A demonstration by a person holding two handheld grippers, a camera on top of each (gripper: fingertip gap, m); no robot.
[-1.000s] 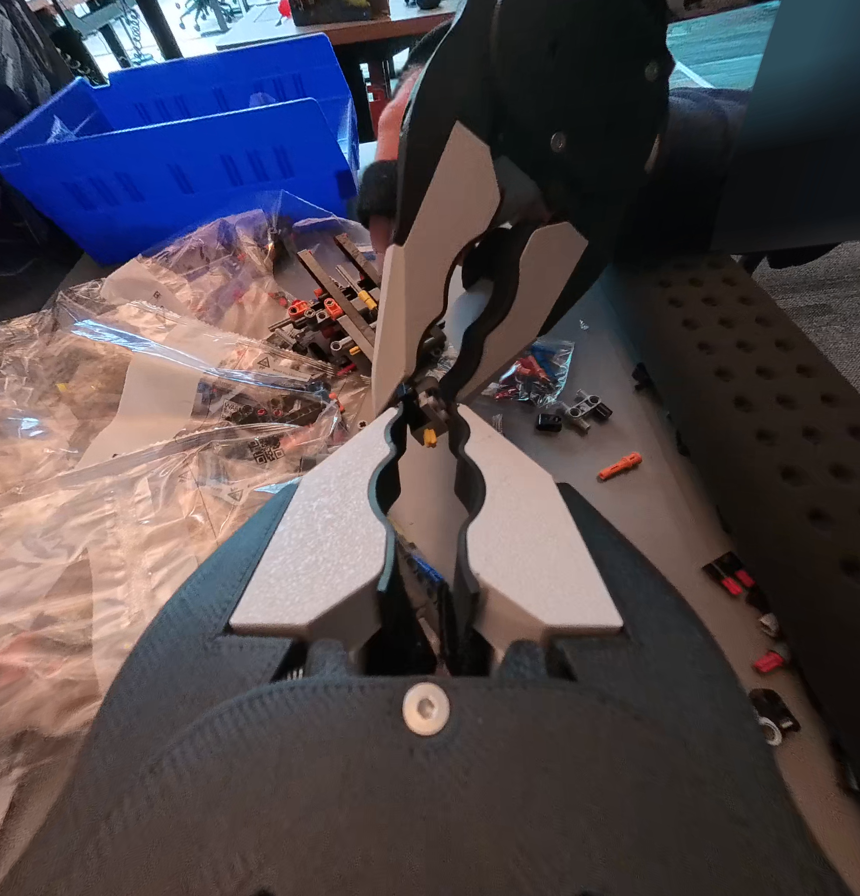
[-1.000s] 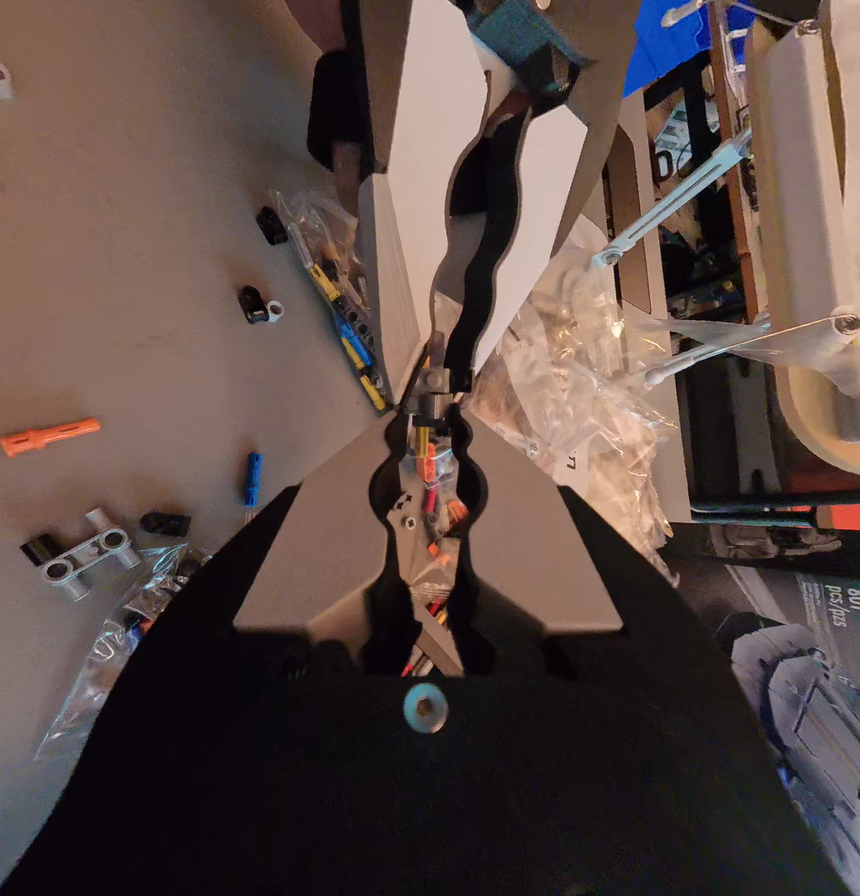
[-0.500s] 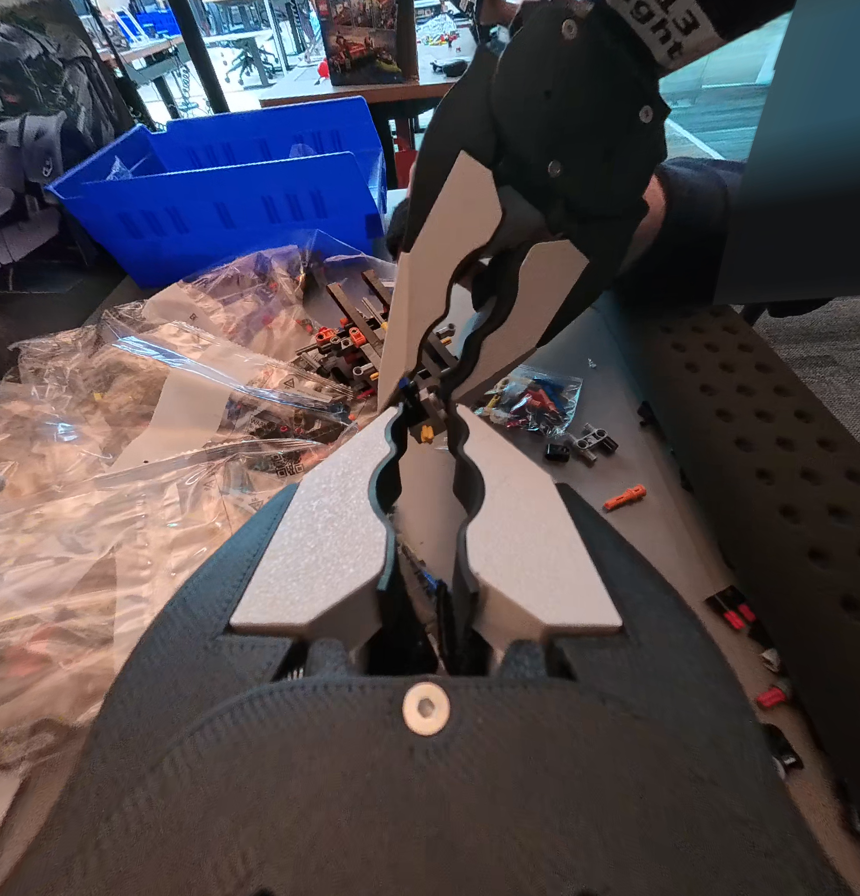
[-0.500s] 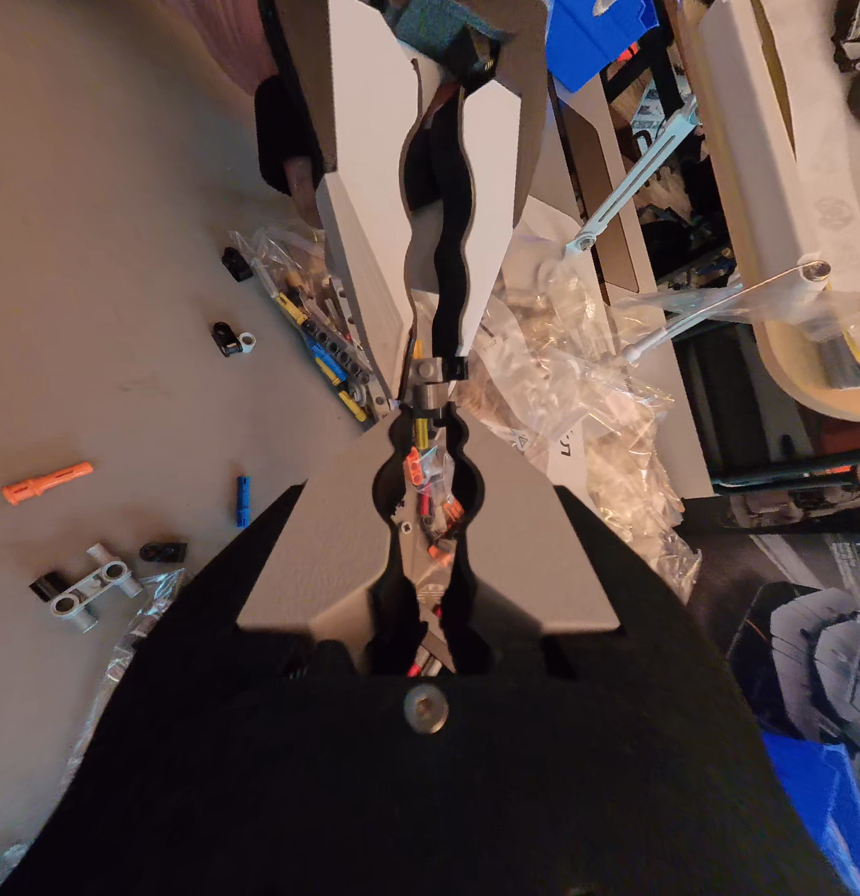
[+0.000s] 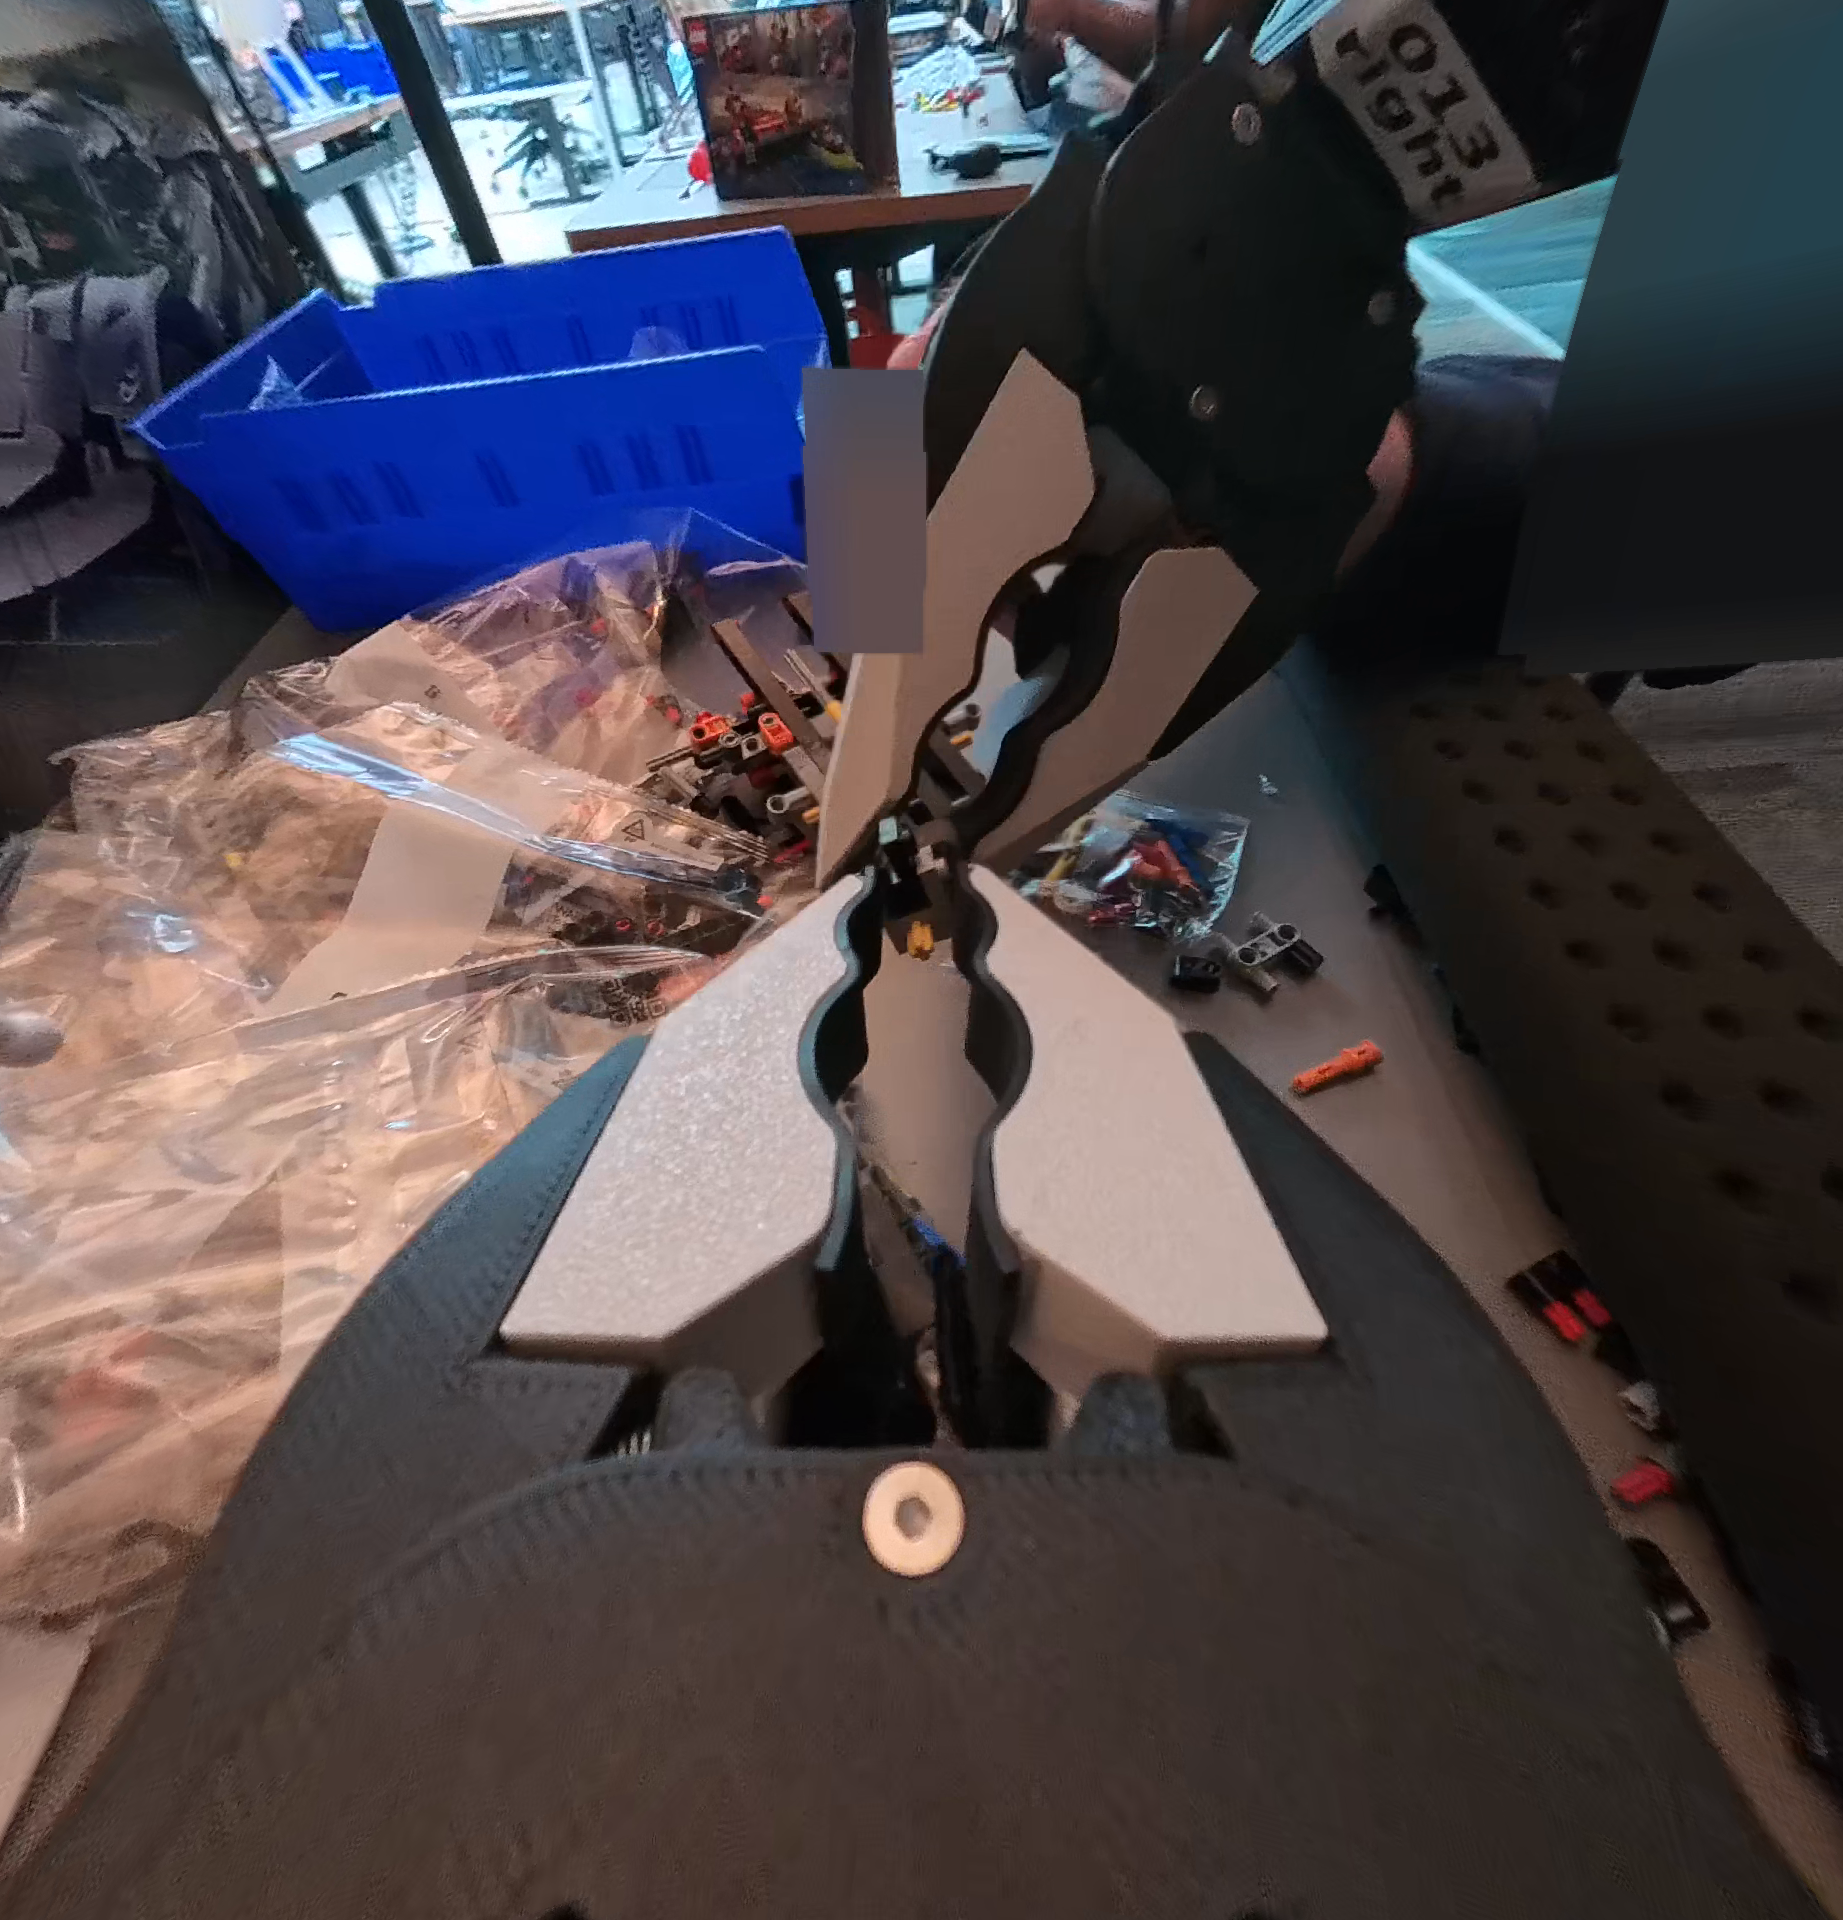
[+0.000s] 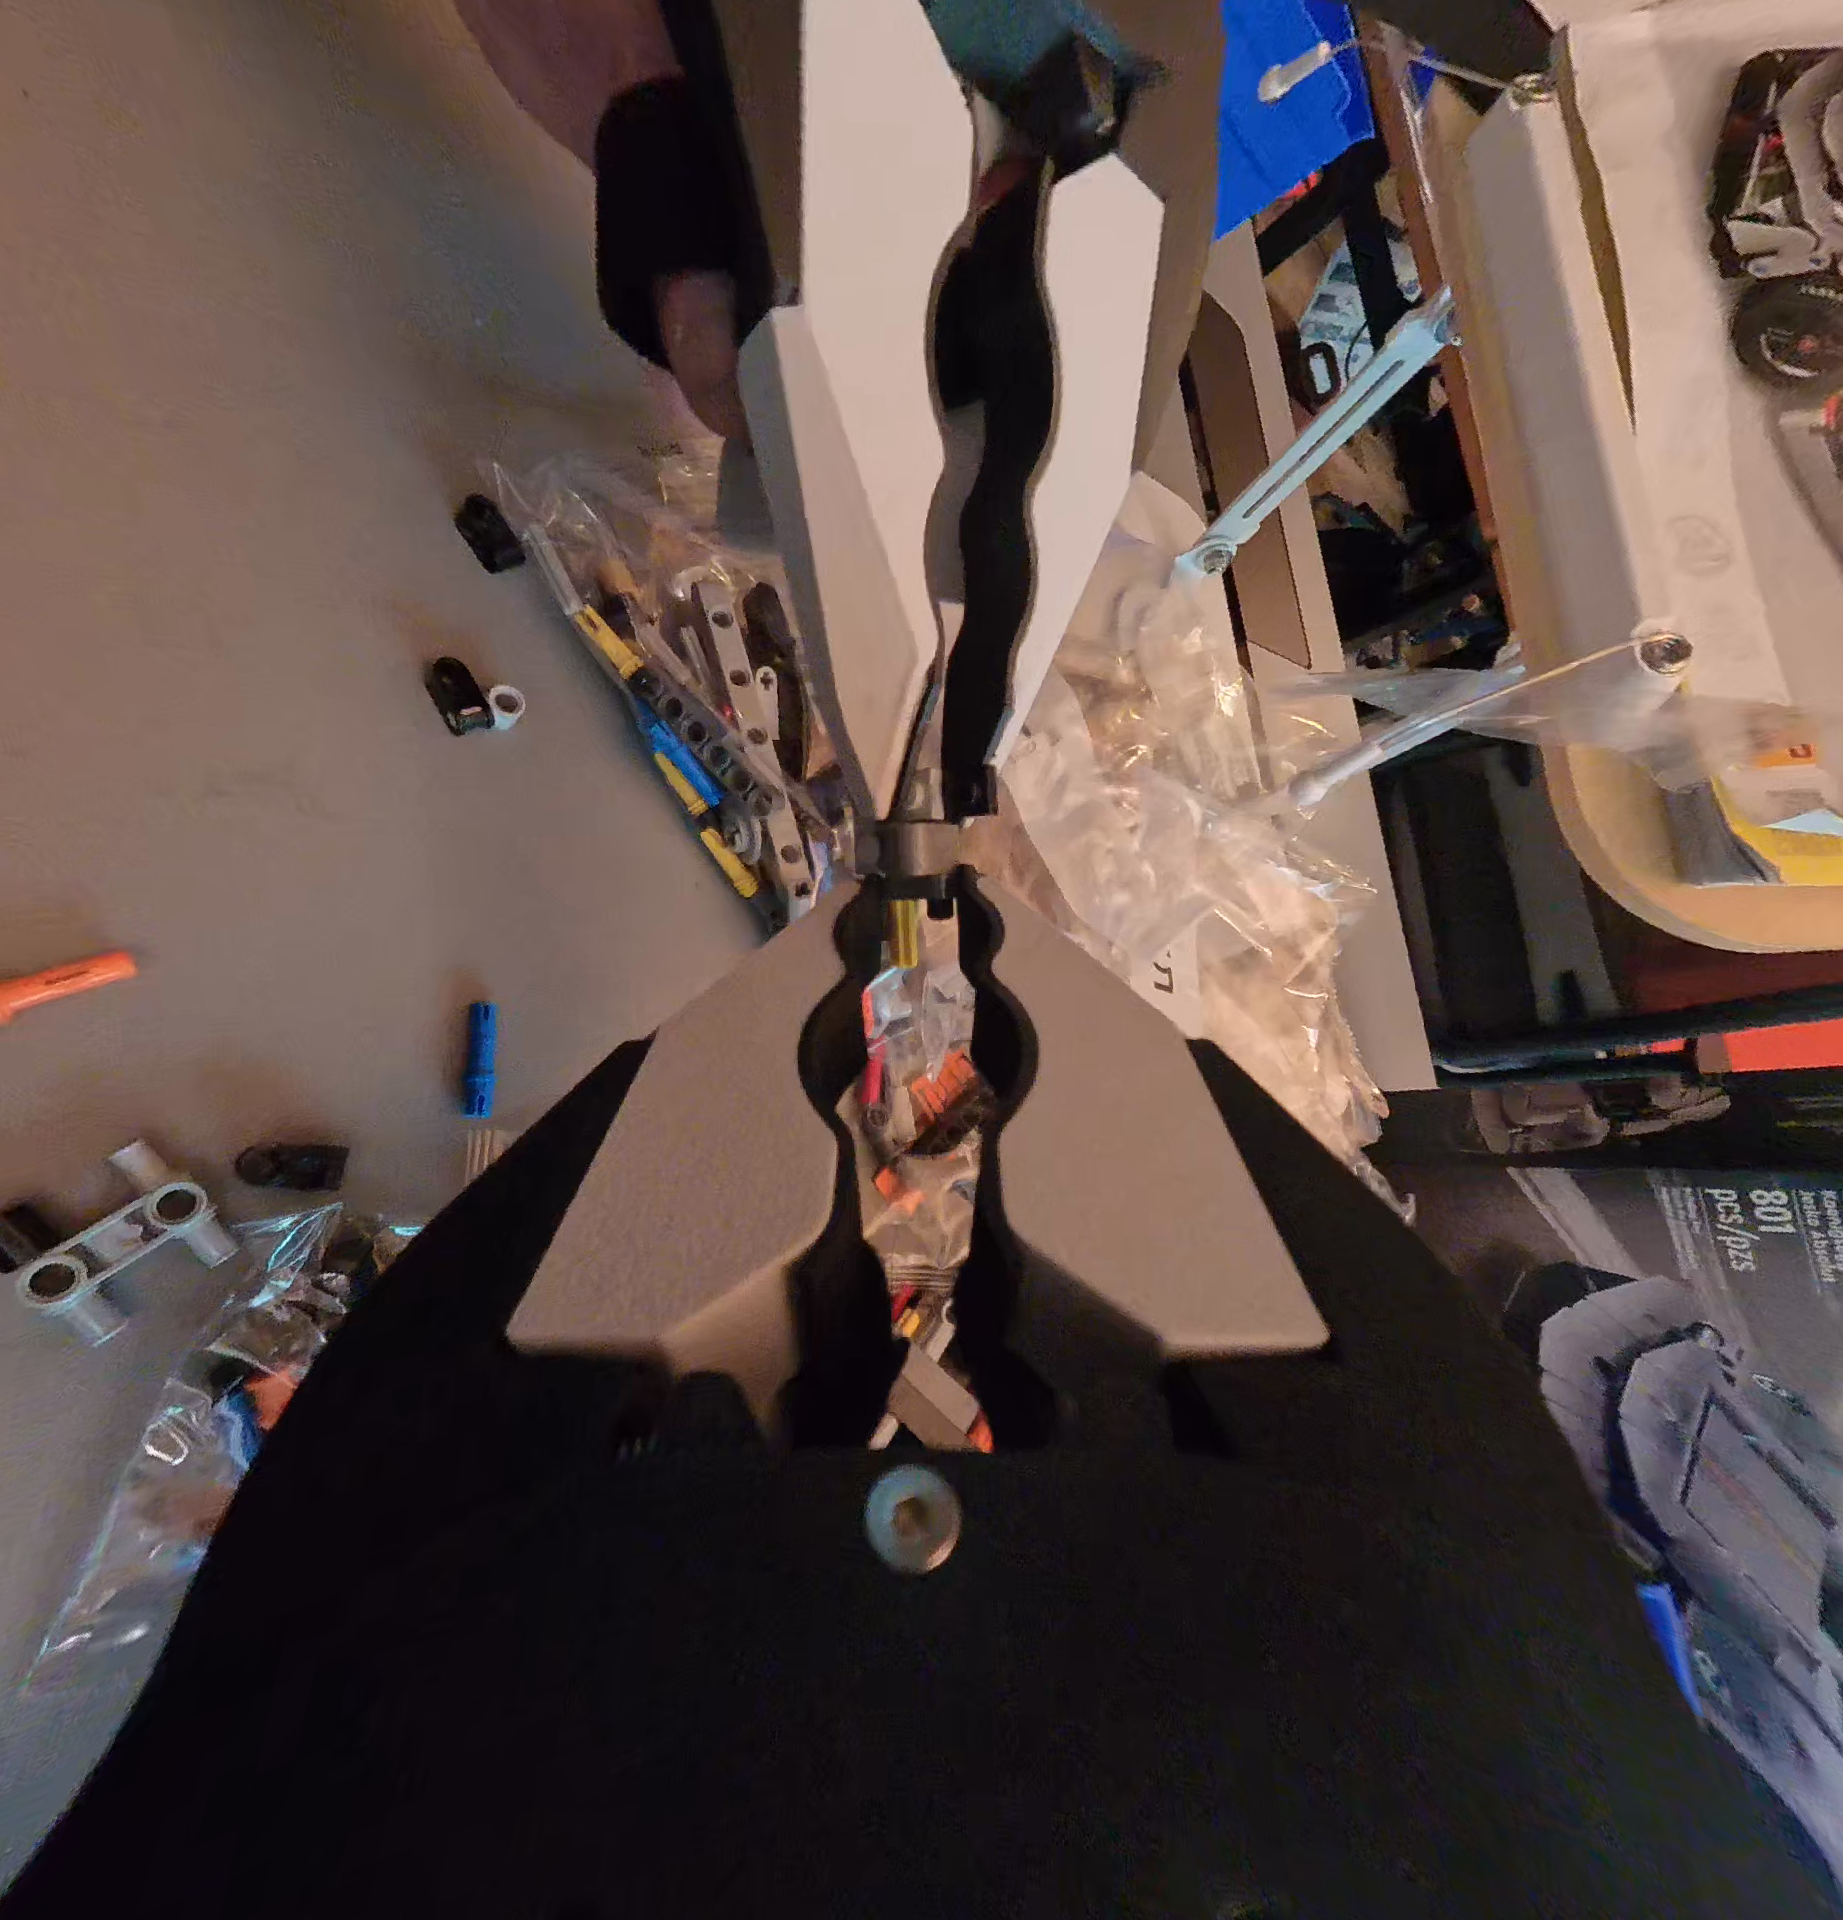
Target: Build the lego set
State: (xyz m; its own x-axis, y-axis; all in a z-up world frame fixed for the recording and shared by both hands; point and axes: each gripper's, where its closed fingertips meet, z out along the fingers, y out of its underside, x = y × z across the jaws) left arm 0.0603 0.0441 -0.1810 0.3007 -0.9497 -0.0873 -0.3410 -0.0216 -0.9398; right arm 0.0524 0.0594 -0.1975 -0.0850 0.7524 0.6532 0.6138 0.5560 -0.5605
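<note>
You have both grippers meeting tip to tip above the worktop [image 5: 1343,748], each pinching its half of one tiny assembly: your left gripper [image 5: 912,914] has its jaws pressed in on a small dark piece with a yellow pin [image 5: 922,940] poking out, and your right gripper [image 6: 917,883] has its jaws closed on a grey connector [image 6: 922,844] carrying that same yellow stub. The join sits right between the four tips, so you cannot see whether the pin is lined up with its hole. That is the main risk: push while the halves are slightly skewed and the pin may bind, or one piece may twist out of its narrow grip and drop. A fall here would likely land it among the clear plastic bags [image 5: 273,935] or the loose parts below, such as the orange axle [image 5: 1336,1067] and the blue pin [image 6: 479,1058], where a small piece is easy to lose. Squeezing harder could also pop it sideways, since the tips hold so little of it.
</note>
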